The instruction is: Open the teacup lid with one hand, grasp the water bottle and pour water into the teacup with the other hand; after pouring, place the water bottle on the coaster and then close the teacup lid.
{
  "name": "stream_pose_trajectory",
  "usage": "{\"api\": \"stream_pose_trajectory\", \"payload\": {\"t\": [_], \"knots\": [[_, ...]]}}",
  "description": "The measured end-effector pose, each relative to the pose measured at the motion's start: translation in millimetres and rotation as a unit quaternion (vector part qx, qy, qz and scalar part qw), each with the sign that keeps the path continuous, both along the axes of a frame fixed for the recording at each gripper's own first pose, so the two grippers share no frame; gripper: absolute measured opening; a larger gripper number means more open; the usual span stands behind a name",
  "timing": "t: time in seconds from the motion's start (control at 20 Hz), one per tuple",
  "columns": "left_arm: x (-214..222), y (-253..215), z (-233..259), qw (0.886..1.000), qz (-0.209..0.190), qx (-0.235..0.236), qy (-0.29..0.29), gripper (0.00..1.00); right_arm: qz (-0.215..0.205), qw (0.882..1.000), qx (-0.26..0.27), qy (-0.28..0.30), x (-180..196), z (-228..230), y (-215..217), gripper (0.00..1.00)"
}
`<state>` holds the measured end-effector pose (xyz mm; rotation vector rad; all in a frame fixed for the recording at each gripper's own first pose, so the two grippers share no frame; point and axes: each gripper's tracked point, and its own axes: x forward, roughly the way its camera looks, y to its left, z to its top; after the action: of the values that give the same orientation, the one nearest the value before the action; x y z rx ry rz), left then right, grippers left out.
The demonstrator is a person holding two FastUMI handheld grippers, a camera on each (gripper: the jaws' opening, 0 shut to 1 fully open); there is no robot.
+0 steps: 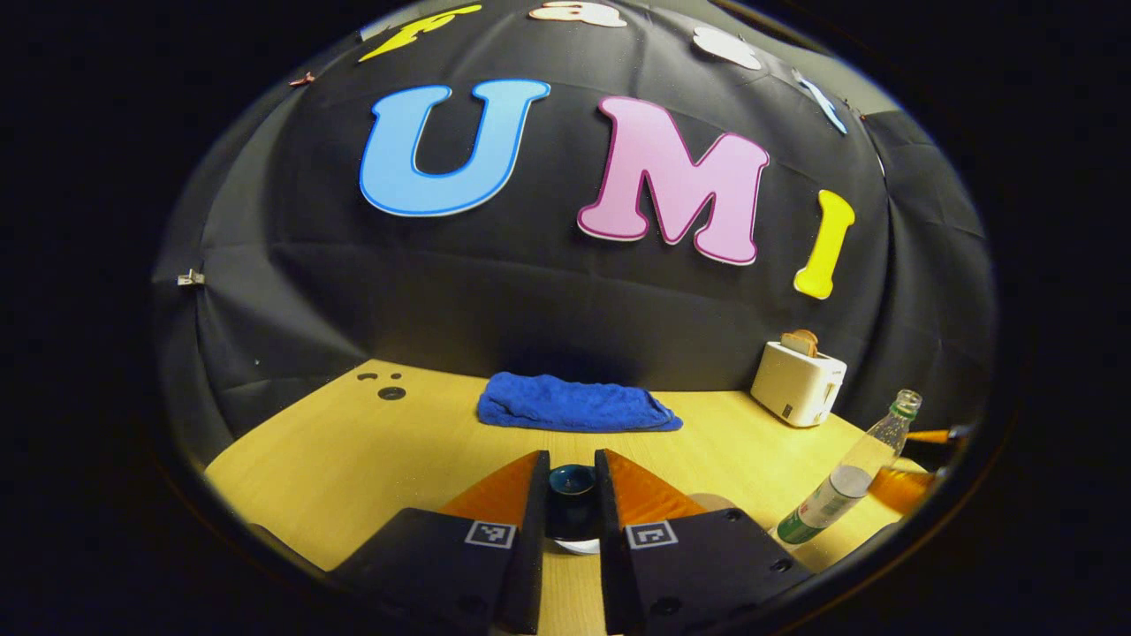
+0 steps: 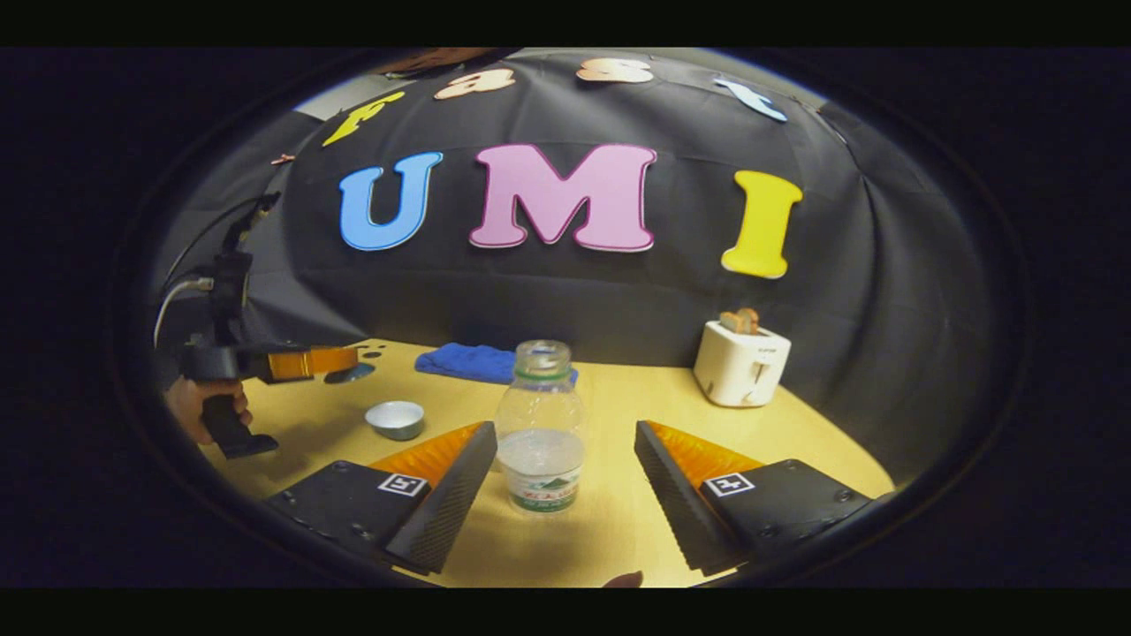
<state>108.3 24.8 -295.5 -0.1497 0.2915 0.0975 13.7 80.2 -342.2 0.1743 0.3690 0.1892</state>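
Teacup lid (image 1: 571,481) sits clamped in left claw (image 1: 571,503); right claw (image 2: 563,481) gapes around water bottle (image 2: 539,433).

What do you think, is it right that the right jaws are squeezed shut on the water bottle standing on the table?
No. The jaws of the right gripper are open, one on each side of the water bottle, not squeezing it. It does stand on the table, as the right gripper view shows.
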Motion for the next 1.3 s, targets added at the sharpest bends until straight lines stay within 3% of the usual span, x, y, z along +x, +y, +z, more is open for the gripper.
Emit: {"api": "stream_pose_trajectory", "payload": {"t": [0.05, 0.35, 0.45, 0.55, 0.75, 0.8, 1.0, 1.15, 1.3], "knots": [[-2.5, 2.5, 4.3, 1.000, 0.000, 0.006, -0.002, 0.31, 0.005, 1.000, 0.003, 0.003, 0.0, -9.5, 3.9, 0.98], [-19.9, 10.9, 13.5, 1.000, 0.000, 0.015, -0.004, 0.31, 0.012, 0.999, -0.019, 0.028, 17.8, -64.5, 18.9, 0.96], [-25.4, 12.2, 12.0, 1.000, 0.000, 0.022, -0.001, 0.31, 0.001, 0.999, -0.018, 0.029, 28.7, -69.6, 19.6, 0.82], [-31.7, 14.4, 13.1, 1.000, 0.003, 0.022, 0.001, 0.31, -0.010, 0.999, -0.027, 0.045, 29.7, -67.5, 16.5, 0.78], [-42.8, 21.0, 18.4, 1.000, 0.016, 0.025, 0.001, 0.27, -0.032, 0.993, -0.110, 0.036, 46.2, -48.4, 3.5, 0.76], [-45.5, 24.1, 21.2, 0.999, 0.019, 0.030, -0.001, 0.31, -0.030, 0.990, -0.133, 0.031, 50.3, -43.3, 3.0, 0.76], [-57.2, 29.9, 34.9, 0.999, 0.030, 0.025, -0.006, 0.31, -0.006, 0.973, -0.231, -0.001, 70.1, -20.0, 6.9, 0.76], [-66.3, 37.7, 40.5, 0.999, 0.040, 0.019, -0.005, 0.27, 0.017, 0.951, -0.306, -0.026, 86.5, -9.5, 17.6, 0.76], [-76.6, 46.3, 44.4, 0.999, 0.048, 0.016, -0.007, 0.31, 0.043, 0.929, -0.367, -0.032, 94.6, -10.8, 34.8, 0.75]]}}
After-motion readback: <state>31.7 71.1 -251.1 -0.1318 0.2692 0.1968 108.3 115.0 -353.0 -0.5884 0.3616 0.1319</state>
